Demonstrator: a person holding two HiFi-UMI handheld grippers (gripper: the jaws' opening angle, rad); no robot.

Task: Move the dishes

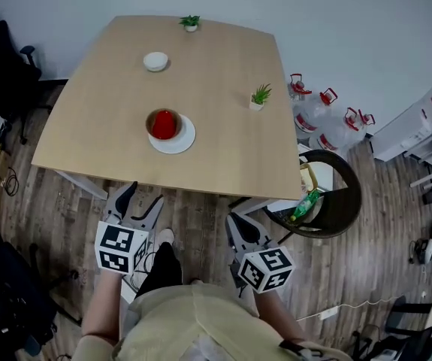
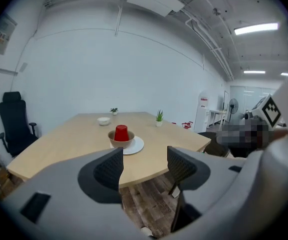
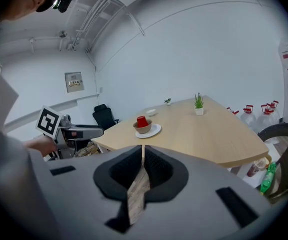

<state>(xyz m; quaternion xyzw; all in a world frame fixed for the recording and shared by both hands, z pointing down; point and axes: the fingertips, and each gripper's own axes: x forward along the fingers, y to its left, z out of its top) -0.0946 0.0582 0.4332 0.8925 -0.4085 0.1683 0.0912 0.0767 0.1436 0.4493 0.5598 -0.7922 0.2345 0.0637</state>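
Dishes first: a white plate sits on the wooden table, a bit toward 9 o'clock from its middle. On it is a brown bowl with a red cup upside down inside. A small white bowl is off at roughly 12 o'clock from that stack, well apart. One little potted plant is at 2 o'clock, and another potted plant is by the far edge.

Both grippers hang off the table's near edge, over the wood floor, touching nothing. From the stack, the left gripper is around 6 o'clock and has its jaws spread wide with nothing between them. The right gripper is around 5 o'clock, its jaws pressed nearly together and empty.

Water jugs stand on the floor at 3 o'clock of the table.
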